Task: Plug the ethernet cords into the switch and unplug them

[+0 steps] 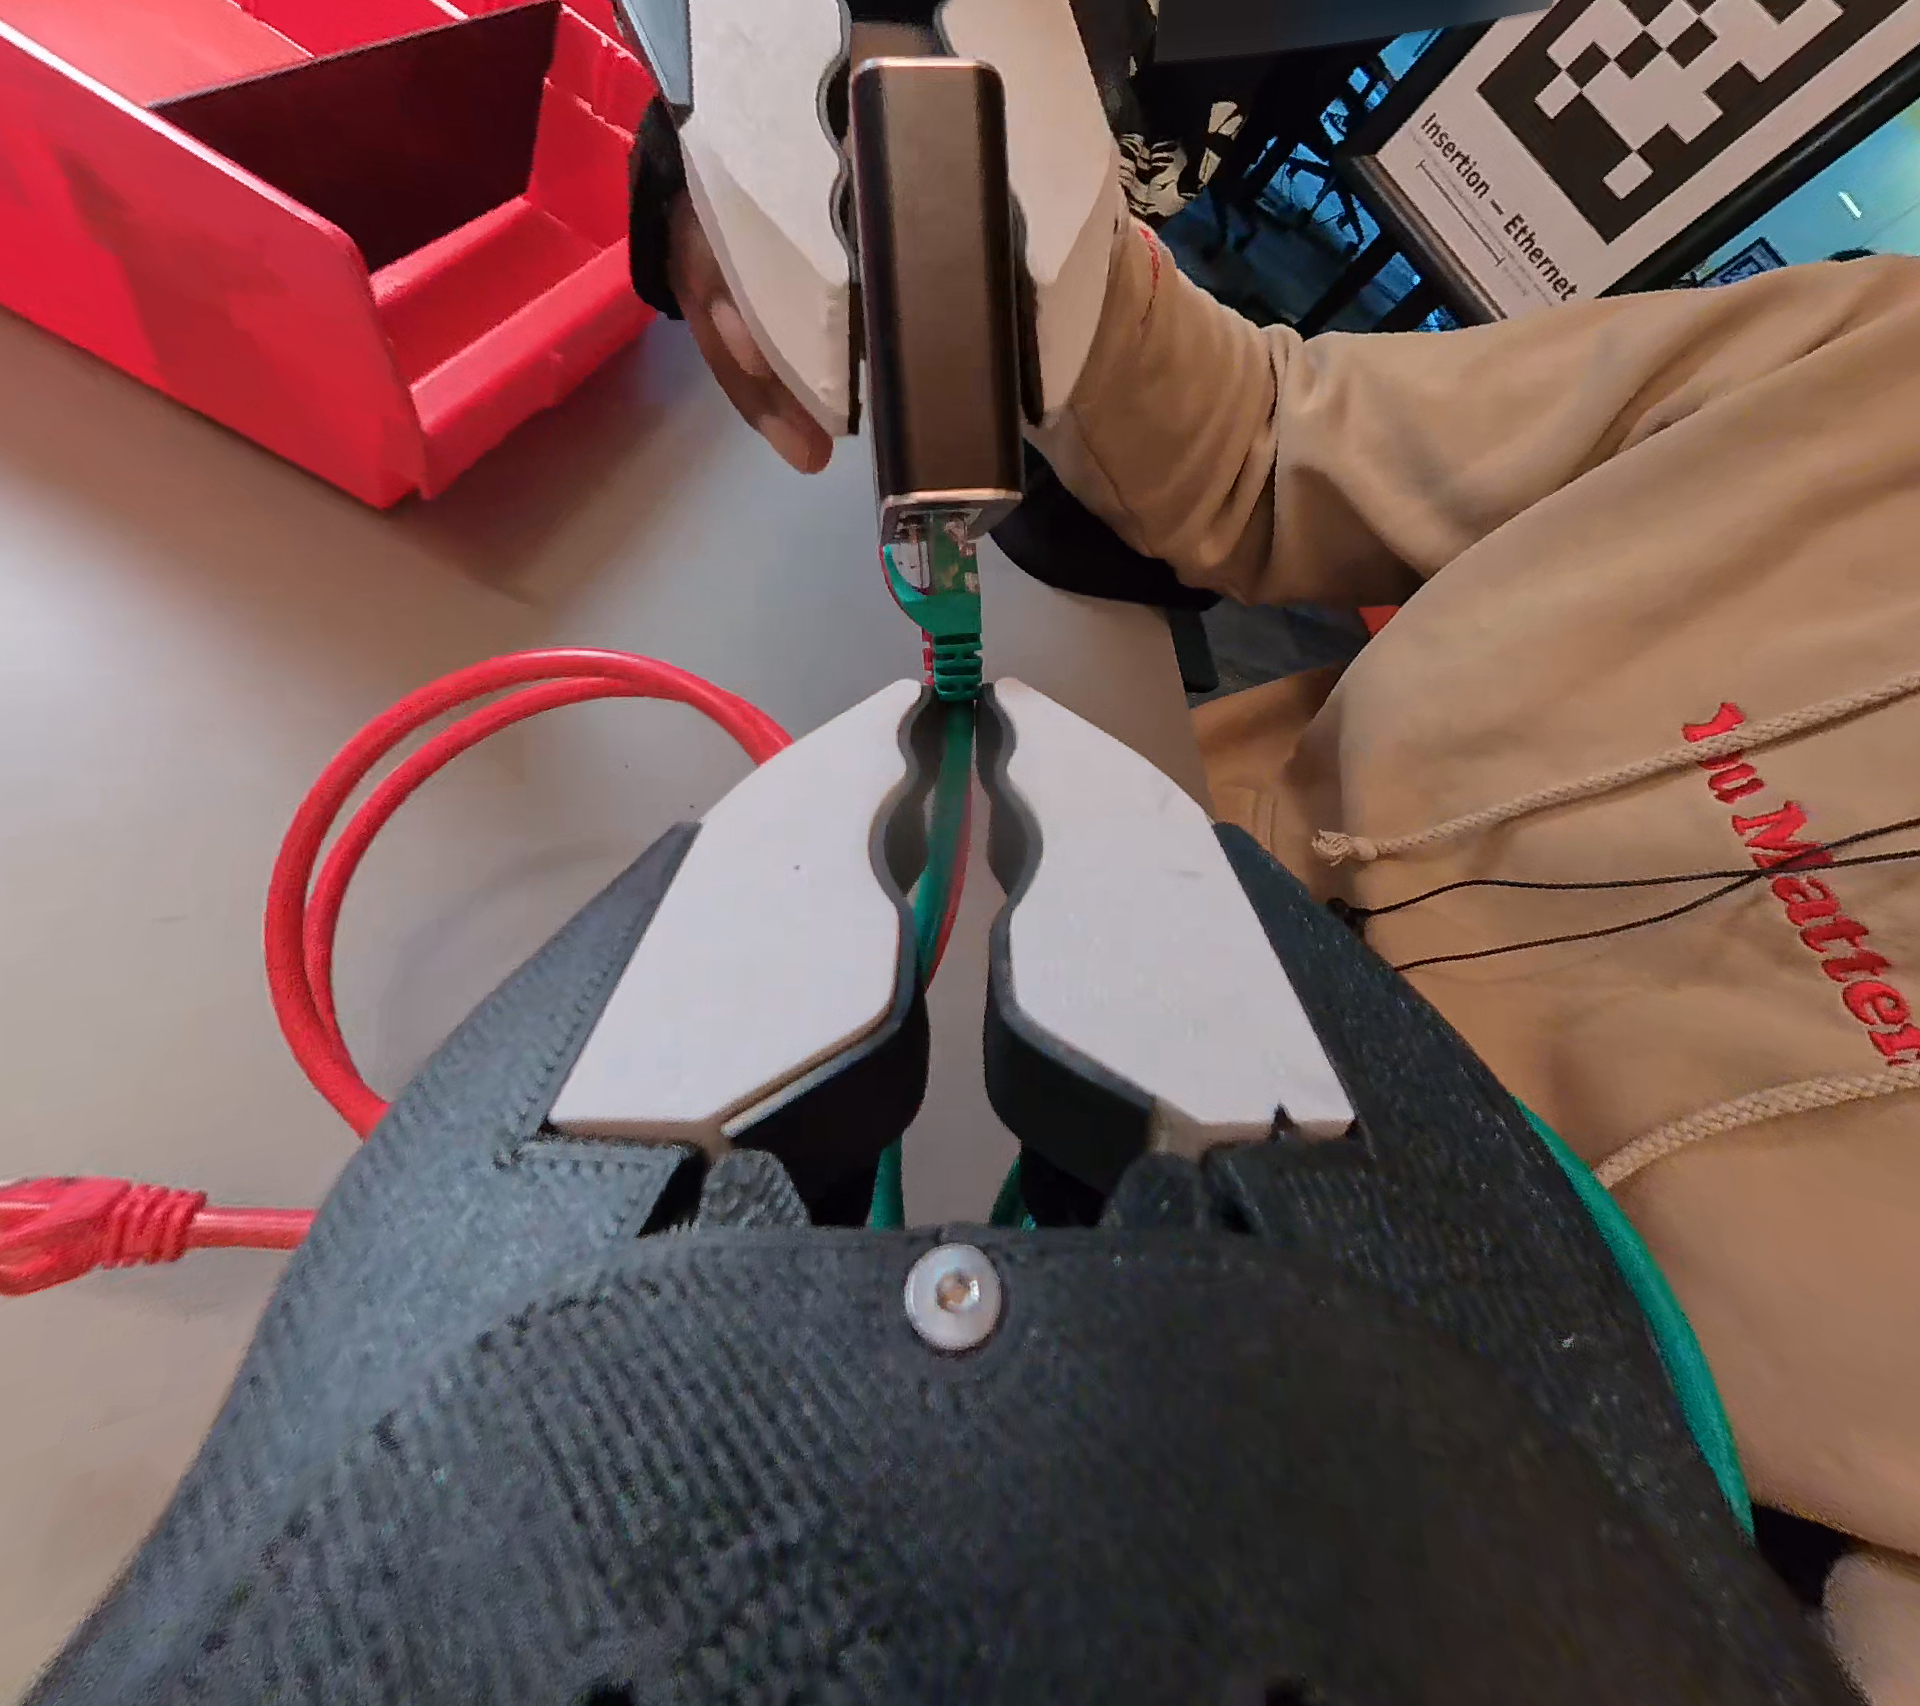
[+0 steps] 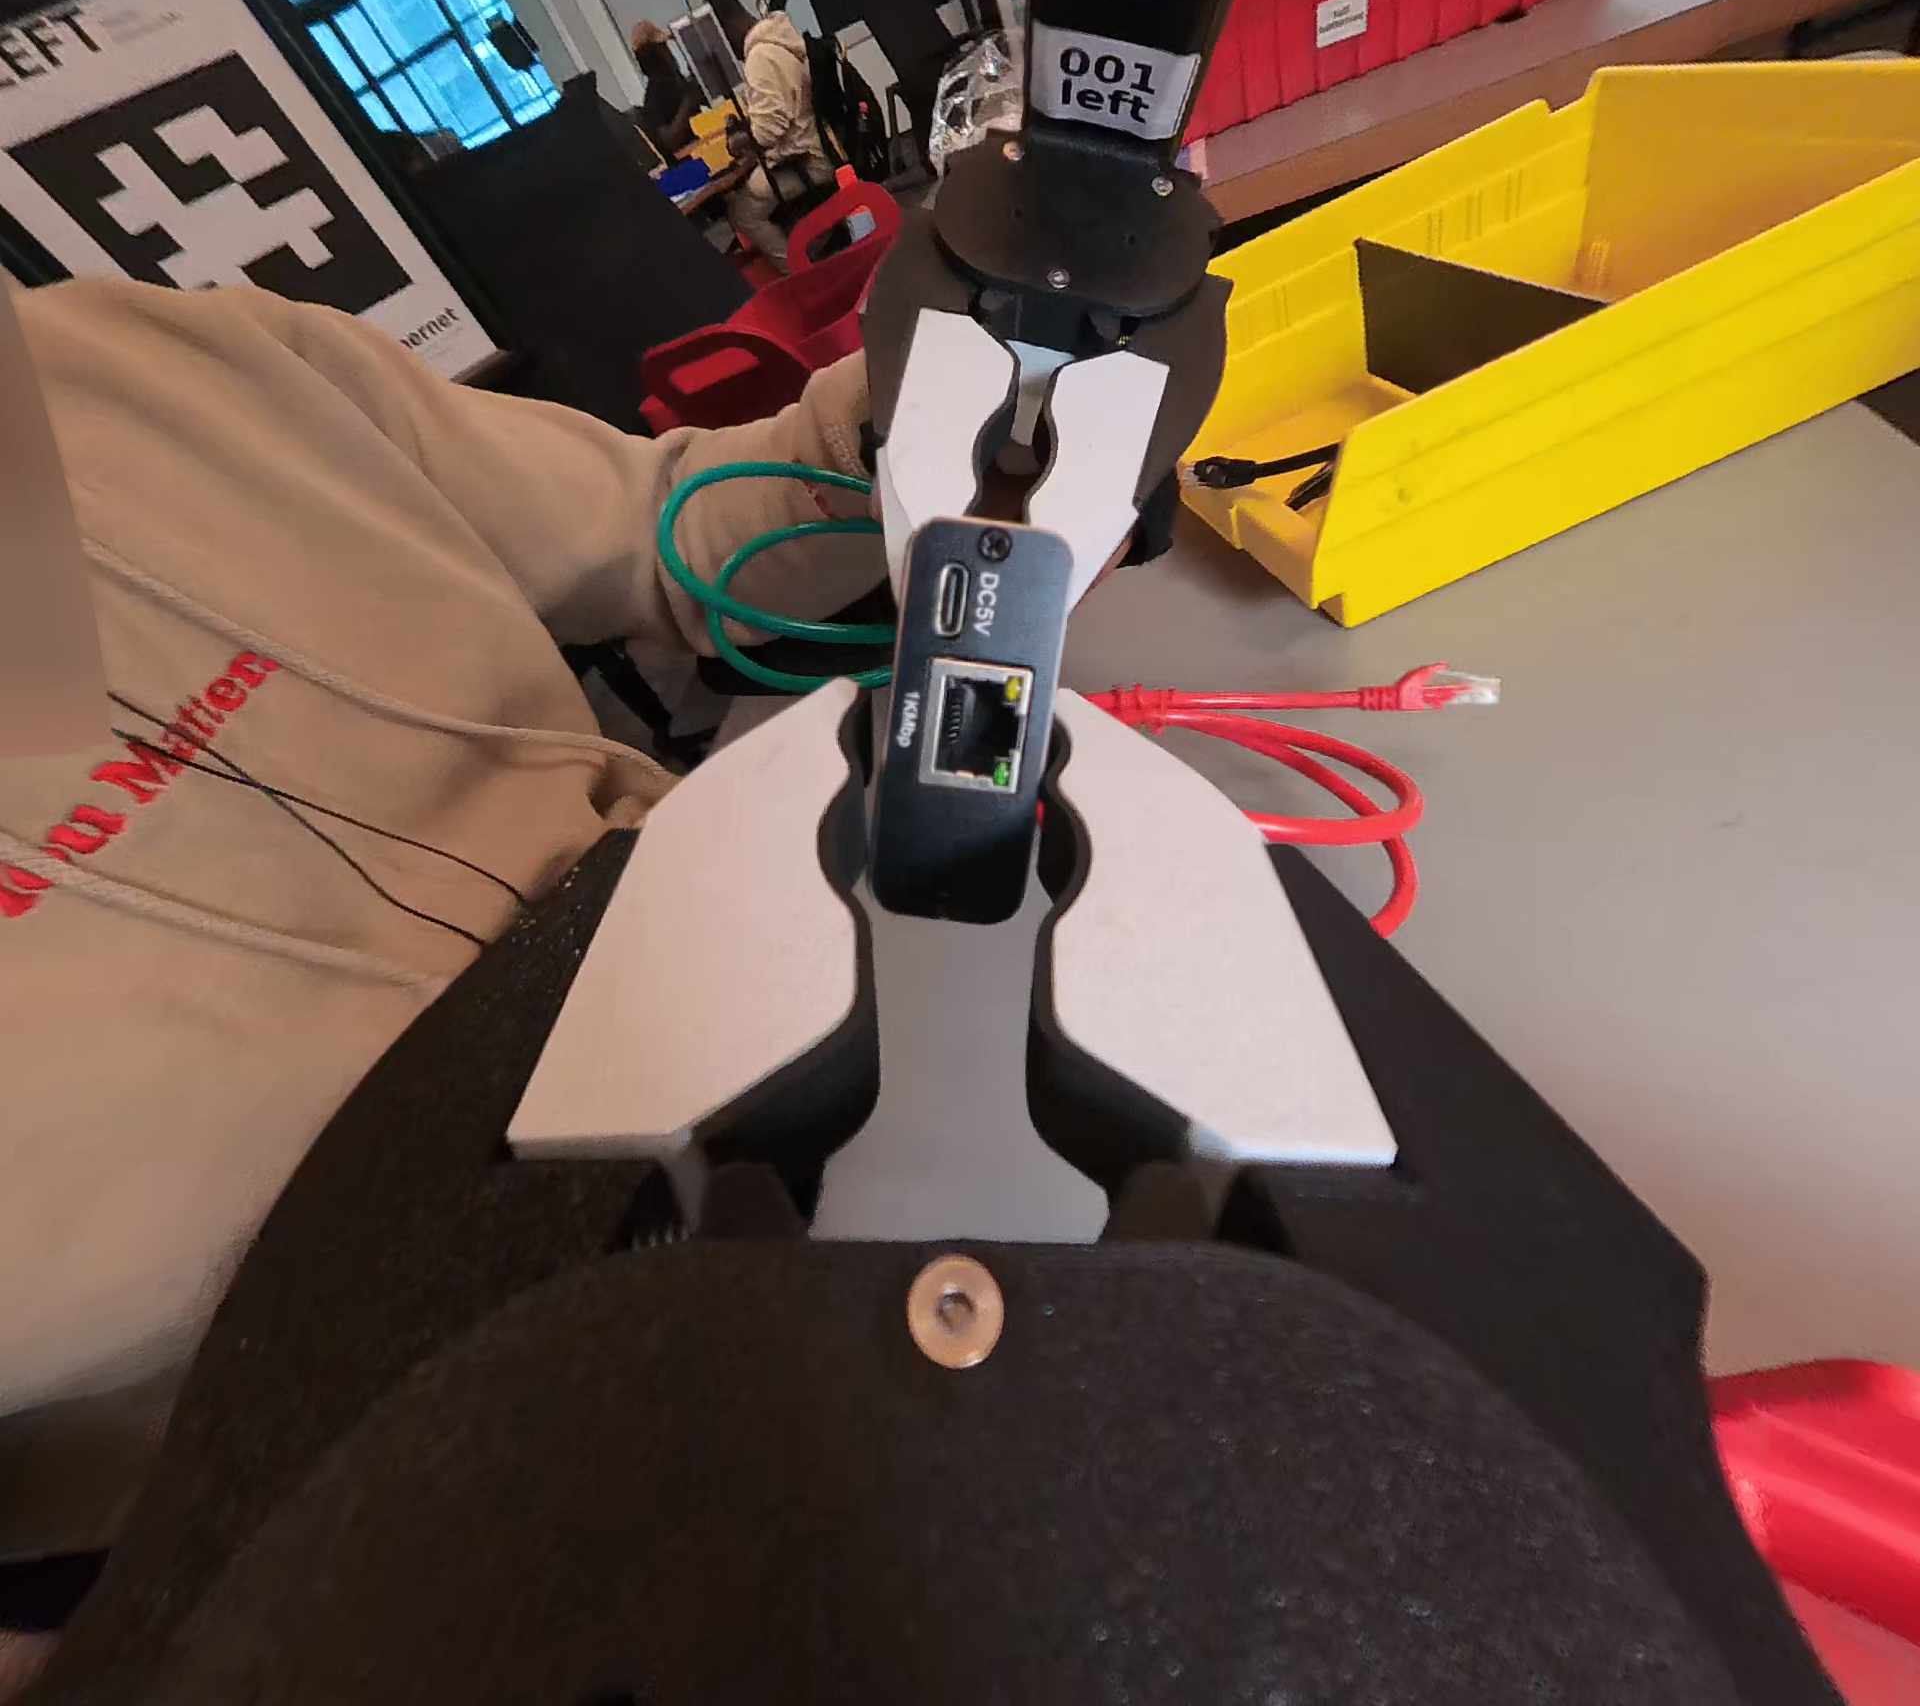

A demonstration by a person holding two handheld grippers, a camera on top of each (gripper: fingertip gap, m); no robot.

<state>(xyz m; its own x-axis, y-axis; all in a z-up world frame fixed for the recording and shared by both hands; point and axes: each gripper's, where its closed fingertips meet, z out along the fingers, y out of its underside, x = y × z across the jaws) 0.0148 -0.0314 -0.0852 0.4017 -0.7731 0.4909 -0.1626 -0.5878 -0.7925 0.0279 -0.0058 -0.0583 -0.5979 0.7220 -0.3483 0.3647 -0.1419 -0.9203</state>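
Observation:
My right gripper (image 2: 956,706) is shut on the switch (image 2: 971,721), a small dark metal box held above the table. The end facing this camera shows an empty port. In the left wrist view the switch (image 1: 935,274) hangs end-down in the right gripper (image 1: 940,389). My left gripper (image 1: 956,695) is shut on the green ethernet cord (image 1: 940,835) just behind its plug (image 1: 935,591). The plug tip is in the mouth of the switch's other port; I cannot tell if it is seated. The green cord loops (image 2: 727,534) beside the left gripper (image 2: 1013,503). A red ethernet cord (image 1: 416,773) lies coiled on the table.
A red bin (image 1: 260,150) stands on the grey table (image 1: 208,576) at the far left. A yellow bin (image 2: 1558,368) with a black cable stands at the right, and the red cord (image 2: 1330,752) lies before it. A person's tan sleeve (image 1: 1455,461) is close by. Marker boards stand behind. About 5 cm separates my left fingertips from my right.

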